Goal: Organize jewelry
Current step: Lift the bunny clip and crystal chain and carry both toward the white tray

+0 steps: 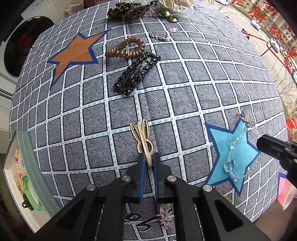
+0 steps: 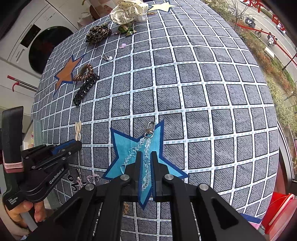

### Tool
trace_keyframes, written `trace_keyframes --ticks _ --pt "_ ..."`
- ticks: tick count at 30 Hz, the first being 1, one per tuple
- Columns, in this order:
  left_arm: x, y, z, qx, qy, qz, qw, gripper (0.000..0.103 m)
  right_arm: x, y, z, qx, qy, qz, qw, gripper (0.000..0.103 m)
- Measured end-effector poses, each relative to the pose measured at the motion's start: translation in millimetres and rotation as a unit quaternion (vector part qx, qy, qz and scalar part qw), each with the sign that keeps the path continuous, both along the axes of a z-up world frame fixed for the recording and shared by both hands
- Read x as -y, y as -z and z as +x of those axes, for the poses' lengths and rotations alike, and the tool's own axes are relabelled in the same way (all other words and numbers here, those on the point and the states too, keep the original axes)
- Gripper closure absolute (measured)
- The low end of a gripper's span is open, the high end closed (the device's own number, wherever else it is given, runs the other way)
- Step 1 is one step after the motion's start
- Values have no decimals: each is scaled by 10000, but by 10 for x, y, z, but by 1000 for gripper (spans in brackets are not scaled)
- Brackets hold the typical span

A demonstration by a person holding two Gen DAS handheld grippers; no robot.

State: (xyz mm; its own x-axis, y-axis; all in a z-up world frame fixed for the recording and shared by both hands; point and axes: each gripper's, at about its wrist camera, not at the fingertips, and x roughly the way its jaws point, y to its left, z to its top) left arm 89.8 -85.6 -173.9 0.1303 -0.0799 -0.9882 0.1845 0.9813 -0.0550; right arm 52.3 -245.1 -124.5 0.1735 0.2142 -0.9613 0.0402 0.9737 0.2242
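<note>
My left gripper [image 1: 148, 157] is shut on the near end of a beige rabbit-shaped hair clip [image 1: 142, 136], which lies on the grey checked cloth. The clip also shows in the right wrist view [image 2: 78, 130]. My right gripper [image 2: 146, 154] stands over the light blue star [image 2: 128, 148], its jaws narrowly apart around a clear bead chain [image 2: 146, 148] with a metal clasp; whether they press it I cannot tell. The chain also shows in the left wrist view [image 1: 233, 157]. An open box [image 1: 24, 166] with coloured hair items sits at the left table edge.
A black beaded clip [image 1: 137, 73], a gold coil hair tie [image 1: 126, 48] and an orange star [image 1: 74, 53] lie further back. A leopard scrunchie [image 1: 128, 10], a cream scrunchie [image 2: 128, 11] and small charms sit at the far edge. A pink star pin [image 1: 165, 218] lies under my left gripper.
</note>
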Motion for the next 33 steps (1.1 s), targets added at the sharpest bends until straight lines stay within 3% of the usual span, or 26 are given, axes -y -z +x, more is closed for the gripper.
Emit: trace_keyframes --ticks 7,17,33 --pt "-171 -369 -196 211 -177 -347 9990 88 -11 -128 -44 75 69 45 9999 95" --pt "-574 -719 -526 396 -386 -546 9970 88 -95 -309 -83 140 72 89 9998 95" --pt "-1309 -994 -925 690 -936 -597 9914 88 -666 -606 -193 196 -349 189 9990 95"
